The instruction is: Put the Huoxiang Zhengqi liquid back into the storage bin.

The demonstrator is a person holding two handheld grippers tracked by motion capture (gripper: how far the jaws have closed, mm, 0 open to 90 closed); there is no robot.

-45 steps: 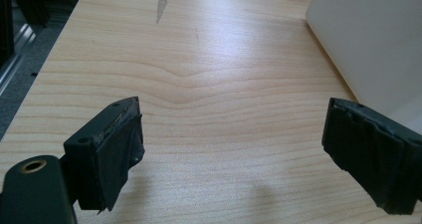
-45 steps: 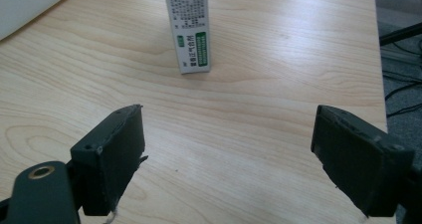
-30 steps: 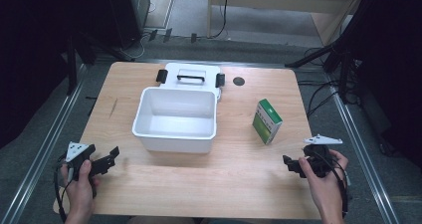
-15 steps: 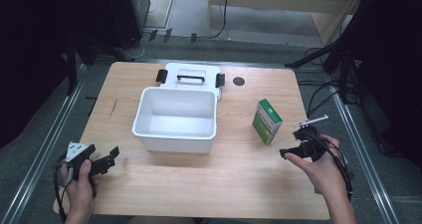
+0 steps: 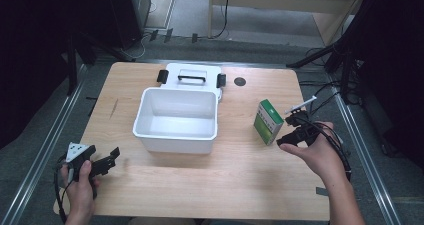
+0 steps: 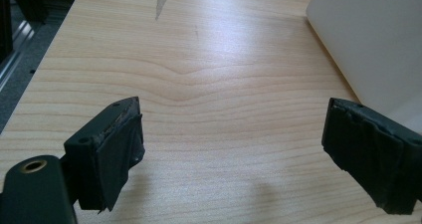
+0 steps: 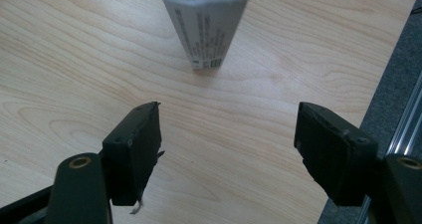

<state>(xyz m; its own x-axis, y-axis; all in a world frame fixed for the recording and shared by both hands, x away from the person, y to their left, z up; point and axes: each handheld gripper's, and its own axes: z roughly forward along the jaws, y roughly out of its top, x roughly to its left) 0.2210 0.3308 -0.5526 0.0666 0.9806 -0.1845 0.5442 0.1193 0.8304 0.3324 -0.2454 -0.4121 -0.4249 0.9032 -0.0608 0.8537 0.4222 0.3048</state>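
While the green and white box stands upright on the wooden table at about three o'clock from the white bin, the right gripper sits just beside it on its four o'clock side, not touching it. Seen from the right gripper view, the box rises at twelve o'clock ahead of the jaws, with bare wood between them; its top is cut off by the frame and its small print is too blurred to read. Those jaws have just been closing and now stand partly apart with nothing between them. Nothing stands between that gripper and the box. Behind the bin, at its twelve o'clock, lies a white lid with a dark handle and black clips, partly hidden by the bin's far wall. A small dark round spot on the table near the lid is too small to identify. Near the table's seven o'clock corner, the left gripper rests wide apart and empty, the bin's wall at its two o'clock.
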